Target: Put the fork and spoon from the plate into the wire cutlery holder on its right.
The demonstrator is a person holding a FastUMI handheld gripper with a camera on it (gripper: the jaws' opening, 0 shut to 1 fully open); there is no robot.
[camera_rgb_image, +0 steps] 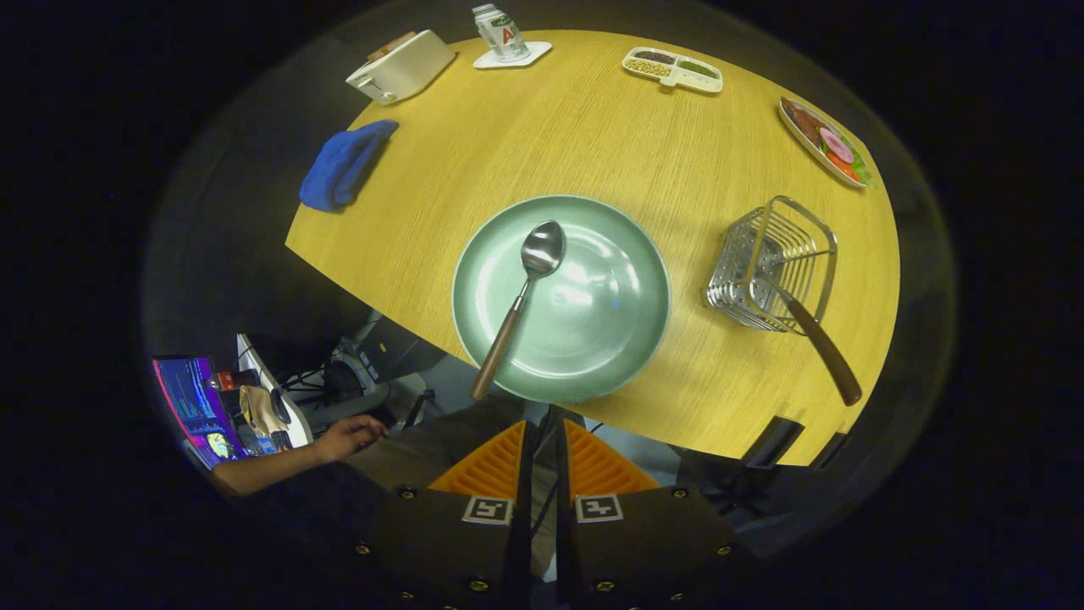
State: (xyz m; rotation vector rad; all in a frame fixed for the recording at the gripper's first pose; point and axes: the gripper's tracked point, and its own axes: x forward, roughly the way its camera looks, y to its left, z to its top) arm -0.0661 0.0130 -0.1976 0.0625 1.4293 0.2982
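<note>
A: The spoon [525, 292], a steel one with a brown wooden handle — where was it?

B: It lay on the round pale-green plate [627, 339], bowl toward the far side, handle end sticking out past the near rim. The plate sat on the yellow wood-grain surface [525, 152], just beyond the tool.

A: And the holder?

B: The silver wire cutlery holder [766, 254] stood to the plate's right, apart from it. The fork [817, 339], with a matching brown handle, was already leaning in it, handle jutting out over the near rim.

A: What else, going down in size?

B: At the far edge, a white toaster [400, 66], a blue cloth [343, 165], an oval dish of food [826, 142], a divided white snack tray [673, 69], and a can [500, 32] on a white coaster.

A: The tool [542, 445]?

B: Its fingers were close together, a thin gap between them, gripping nothing, short of the plate. A person's hand [347, 436] rested to its left.
</note>
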